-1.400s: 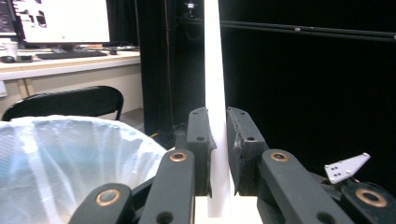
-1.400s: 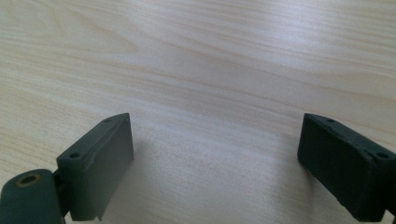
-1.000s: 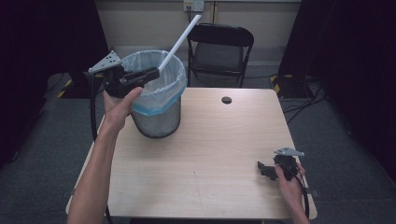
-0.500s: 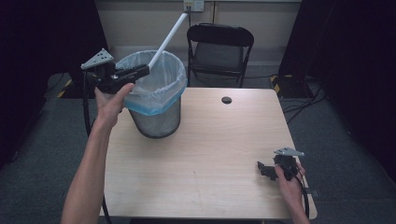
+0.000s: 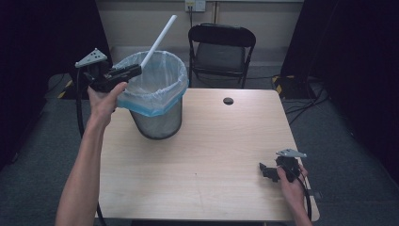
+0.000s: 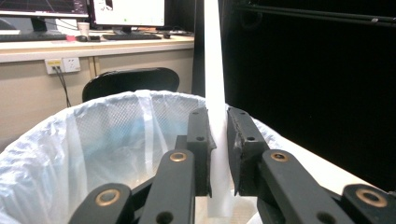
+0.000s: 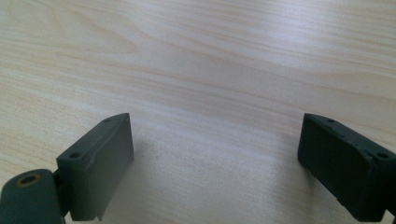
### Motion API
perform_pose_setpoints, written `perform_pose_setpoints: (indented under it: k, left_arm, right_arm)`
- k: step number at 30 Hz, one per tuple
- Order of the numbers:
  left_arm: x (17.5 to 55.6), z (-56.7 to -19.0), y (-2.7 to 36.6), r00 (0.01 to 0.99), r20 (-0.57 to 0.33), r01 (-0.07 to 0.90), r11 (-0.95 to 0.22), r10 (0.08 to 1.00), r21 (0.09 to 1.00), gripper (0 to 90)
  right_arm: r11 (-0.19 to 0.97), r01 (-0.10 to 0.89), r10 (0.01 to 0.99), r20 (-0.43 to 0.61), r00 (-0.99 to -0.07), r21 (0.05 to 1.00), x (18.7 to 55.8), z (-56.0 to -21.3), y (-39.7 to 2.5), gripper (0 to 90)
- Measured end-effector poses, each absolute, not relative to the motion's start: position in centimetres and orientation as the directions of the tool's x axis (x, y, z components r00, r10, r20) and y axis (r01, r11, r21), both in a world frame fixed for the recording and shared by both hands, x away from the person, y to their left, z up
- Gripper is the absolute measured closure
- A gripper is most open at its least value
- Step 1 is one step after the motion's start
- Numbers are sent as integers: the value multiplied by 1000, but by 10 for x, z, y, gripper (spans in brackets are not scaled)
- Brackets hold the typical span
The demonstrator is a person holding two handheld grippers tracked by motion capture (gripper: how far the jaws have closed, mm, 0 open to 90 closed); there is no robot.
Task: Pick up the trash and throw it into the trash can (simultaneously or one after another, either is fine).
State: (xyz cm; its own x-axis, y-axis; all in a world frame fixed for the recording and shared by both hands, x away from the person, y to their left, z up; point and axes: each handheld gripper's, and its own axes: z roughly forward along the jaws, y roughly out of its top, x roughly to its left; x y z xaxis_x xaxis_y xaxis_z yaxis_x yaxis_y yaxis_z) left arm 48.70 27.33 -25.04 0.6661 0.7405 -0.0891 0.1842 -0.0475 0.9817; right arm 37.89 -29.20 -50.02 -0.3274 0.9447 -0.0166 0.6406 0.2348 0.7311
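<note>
At the near right corner of the table (image 5: 197,155), the right gripper (image 5: 264,170) rests low over the wood in the person's right hand (image 5: 291,183). Its jaws stand wide apart with nothing between them, and the right gripper view looks along them at bare pale wood grain.

Farther back, toward the left, a wire-mesh bin (image 5: 157,120) stands upright on the table, lined with a thin clear bag (image 5: 160,89) whose edge is folded down over the rim. Just beside the bin's left rim, the left hand (image 5: 104,101) holds the left gripper (image 5: 136,70) raised, its jaws reaching in over the bin's mouth. They are clamped on a long white tube (image 5: 160,40), gripping it near its lower end. In the left gripper view the tube (image 6: 215,93) runs up between the two pads, which press on it from either side, and its lower end hangs above the bag's (image 6: 93,144) open mouth. From the grip, the tube tilts up and to the far right, its upper end well above the rim.

Beyond the table's far edge stands a black folding chair (image 5: 221,47), and a small round hole (image 5: 228,100) sits in the tabletop near that edge.
</note>
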Motion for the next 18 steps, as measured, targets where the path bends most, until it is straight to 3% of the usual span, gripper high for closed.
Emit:
perform_pose_setpoints:
  k: [11, 18]
  left_arm:
    - [495, -259, 278, 645, -121, 221, -33, 755, 975, 786]
    - [495, -258, 280, 618, -134, 218, -5, 775, 976, 488]
  right_arm:
    - [235, 641, 945, -17, -327, 731, 379, -500, -292, 95]
    - [235, 641, 945, -16, -327, 731, 379, -500, -292, 96]
